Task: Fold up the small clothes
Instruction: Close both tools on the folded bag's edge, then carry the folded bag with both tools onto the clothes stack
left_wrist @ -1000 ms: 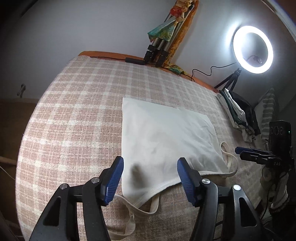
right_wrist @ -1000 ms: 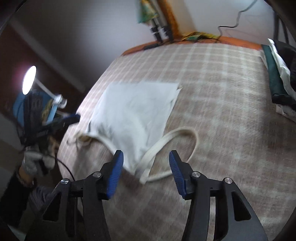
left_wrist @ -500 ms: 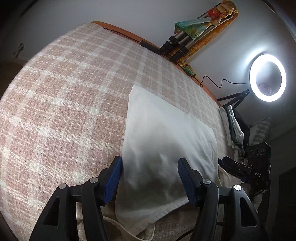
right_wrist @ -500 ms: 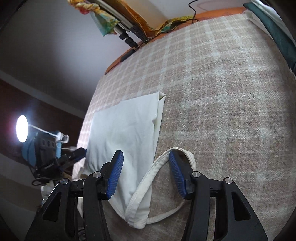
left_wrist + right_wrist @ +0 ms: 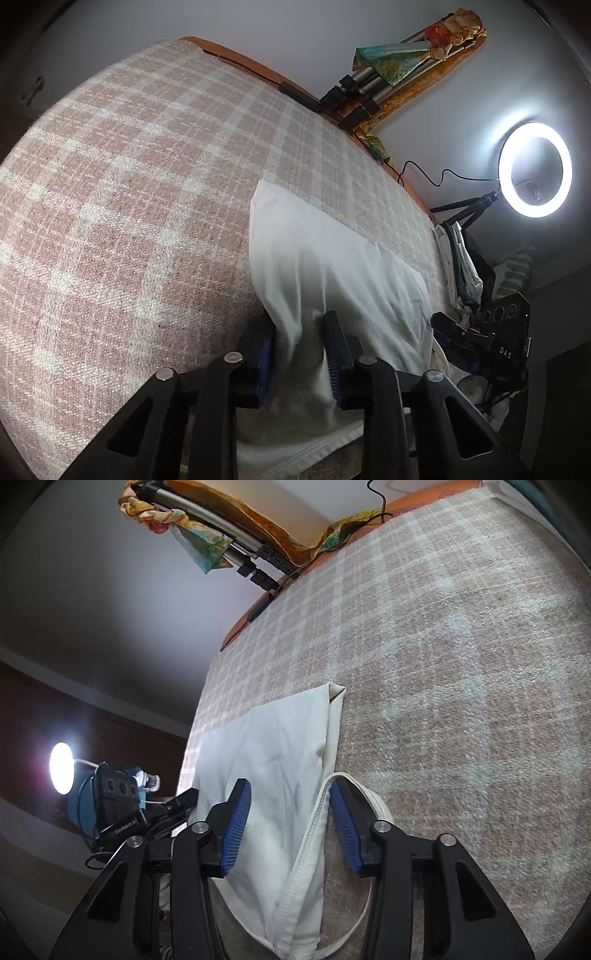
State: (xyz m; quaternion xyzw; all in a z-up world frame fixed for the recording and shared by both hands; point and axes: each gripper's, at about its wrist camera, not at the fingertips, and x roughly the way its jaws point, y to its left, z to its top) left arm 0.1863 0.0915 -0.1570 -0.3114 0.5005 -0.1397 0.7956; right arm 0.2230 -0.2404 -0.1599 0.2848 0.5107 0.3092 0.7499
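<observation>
The garment [image 5: 332, 266] lies on the blanket [image 5: 129, 221], lower centre of the left wrist frame, its near edge between the fingers of the left gripper [image 5: 300, 354]. At the right edge is the ring light [image 5: 534, 170], with a clothes pile [image 5: 461, 266] below it. In the right wrist frame, the right gripper [image 5: 290, 823] straddles the garment's strap [image 5: 369, 797], lower centre, and the tripod legs [image 5: 236, 535] sit upper left.

Plaid blanket [image 5: 129, 221], ring light [image 5: 534, 170], pale wall [image 5: 295, 33]
</observation>
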